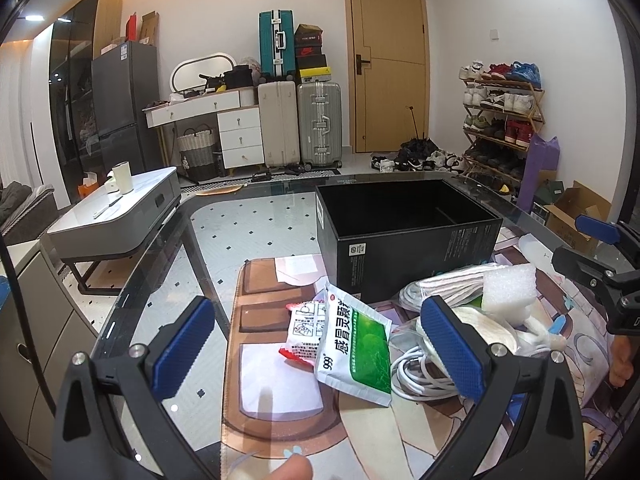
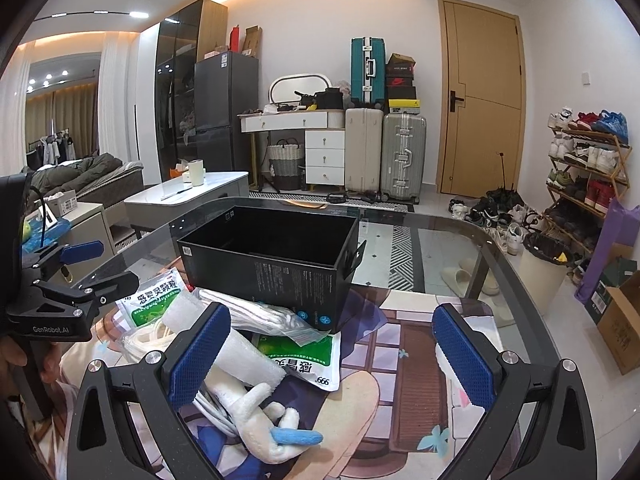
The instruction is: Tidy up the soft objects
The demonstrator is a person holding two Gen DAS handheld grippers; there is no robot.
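I see a glass tabletop (image 1: 168, 264) with a printed mat (image 1: 280, 400) over most of the near side. Biggest item on it is the open black box (image 1: 404, 236), upright at the far edge of the mat, nothing visible inside. Soft stuff is piled on the mat right in front of the box, between my two grippers. From large to small: a flat bag of white folded fabric (image 2: 264, 316) tucked against the box's near wall; a coil of white cable (image 1: 420, 372) beside it; a green-and-white sachet (image 1: 356, 344) lying tilted over a smaller red-and-white packet (image 1: 302, 330); a second green sachet (image 2: 308, 356) partly under the bag in the right wrist view; a white foam block (image 1: 508, 286) sitting on top of the pile; a white plush toy (image 2: 260, 416) with a blue part, nearest the right gripper. Left gripper (image 1: 320, 356): fingers (image 1: 184, 348) wide apart, hovering over the sachets, clamping nothing. Right gripper (image 2: 332, 360): fingers (image 2: 200, 356) also wide apart, left one just over the foam and plush, nothing held. A bit of a hand (image 1: 620, 360) shows at the right edge under the right gripper's body.
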